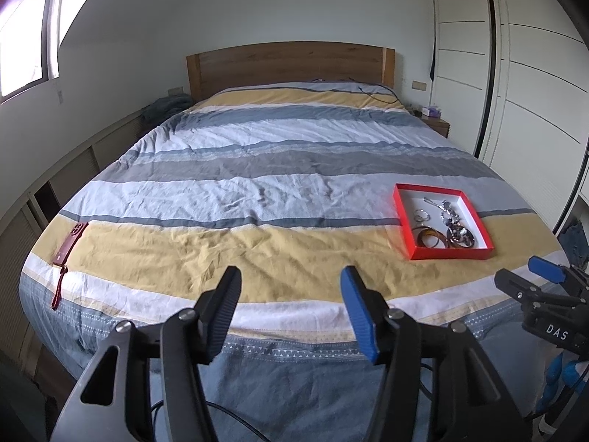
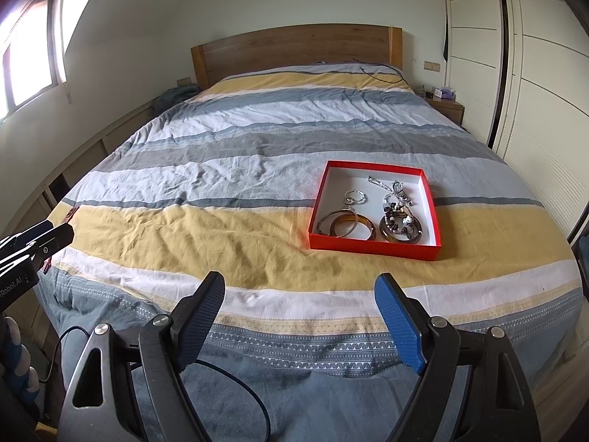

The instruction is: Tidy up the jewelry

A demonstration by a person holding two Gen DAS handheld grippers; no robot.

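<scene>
A red shallow box (image 2: 371, 245) with a white inside lies on the striped bedspread, right of the middle; it also shows in the left wrist view (image 1: 402, 217). In it lie brown bangles (image 2: 353, 225), silver rings (image 2: 355, 196), a beaded bracelet (image 2: 400, 225) and a silver chain (image 2: 390, 186). My right gripper (image 2: 300, 287) is open and empty over the foot of the bed, short of the box. My left gripper (image 1: 291, 280) is open and empty, left of the box. The right gripper's side shows in the left wrist view (image 1: 530, 280).
A dark red phone case with a strap (image 1: 68, 245) lies at the bed's left edge. A wooden headboard (image 2: 294, 49) stands at the far end. A nightstand (image 2: 447, 107) and white wardrobe doors (image 2: 533, 84) are on the right. Black cables (image 2: 254, 397) hang below the grippers.
</scene>
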